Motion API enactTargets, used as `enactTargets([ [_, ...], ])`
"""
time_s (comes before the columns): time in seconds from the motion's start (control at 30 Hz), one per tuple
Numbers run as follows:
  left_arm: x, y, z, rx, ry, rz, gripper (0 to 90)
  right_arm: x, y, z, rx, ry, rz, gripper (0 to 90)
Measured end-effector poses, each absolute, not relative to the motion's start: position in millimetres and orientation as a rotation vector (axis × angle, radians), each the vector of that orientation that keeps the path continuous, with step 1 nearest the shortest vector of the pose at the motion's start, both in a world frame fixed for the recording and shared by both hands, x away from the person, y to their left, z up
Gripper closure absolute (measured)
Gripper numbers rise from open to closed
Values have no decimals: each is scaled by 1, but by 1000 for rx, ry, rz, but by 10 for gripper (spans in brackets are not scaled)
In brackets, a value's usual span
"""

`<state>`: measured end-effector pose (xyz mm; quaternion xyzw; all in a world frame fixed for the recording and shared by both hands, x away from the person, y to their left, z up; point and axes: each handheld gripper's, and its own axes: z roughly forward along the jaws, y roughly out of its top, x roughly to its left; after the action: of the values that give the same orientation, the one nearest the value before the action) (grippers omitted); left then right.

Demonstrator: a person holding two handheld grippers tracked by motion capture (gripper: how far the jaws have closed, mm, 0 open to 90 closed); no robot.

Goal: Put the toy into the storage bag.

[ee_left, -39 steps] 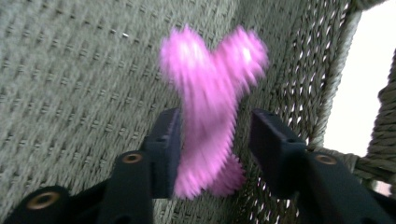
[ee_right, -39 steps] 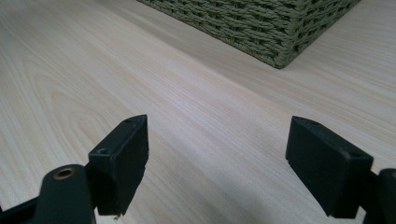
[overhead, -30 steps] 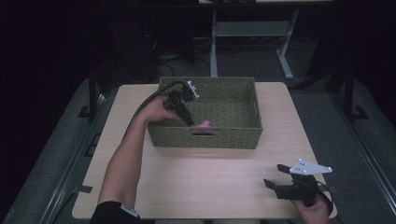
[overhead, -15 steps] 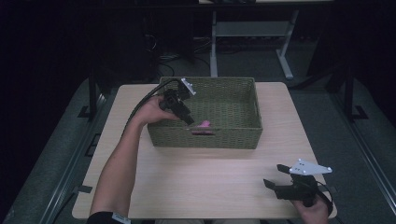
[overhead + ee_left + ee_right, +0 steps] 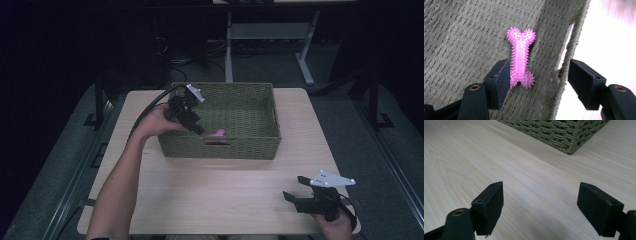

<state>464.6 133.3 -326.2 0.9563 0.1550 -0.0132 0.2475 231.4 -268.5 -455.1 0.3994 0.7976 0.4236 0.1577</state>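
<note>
Your left gripper [image 5: 199,131] rose off the pink spiky rubber bone [image 5: 520,57], its jaws just opening, holding nothing.
The bone lay inside the green woven basket [image 5: 260,147] by its near wall; you should have lifted straight clear of the rim.

A spiky pink bone toy [image 5: 520,58] lies flat on the basket [image 5: 260,107] floor.
</note>
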Motion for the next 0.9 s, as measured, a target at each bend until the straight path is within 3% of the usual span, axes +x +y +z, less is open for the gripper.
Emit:
enactTargets([
  [0.9,435,136,-315,2602,372,-14,276,230,-271,-455,1154,2266,1211,206],
])
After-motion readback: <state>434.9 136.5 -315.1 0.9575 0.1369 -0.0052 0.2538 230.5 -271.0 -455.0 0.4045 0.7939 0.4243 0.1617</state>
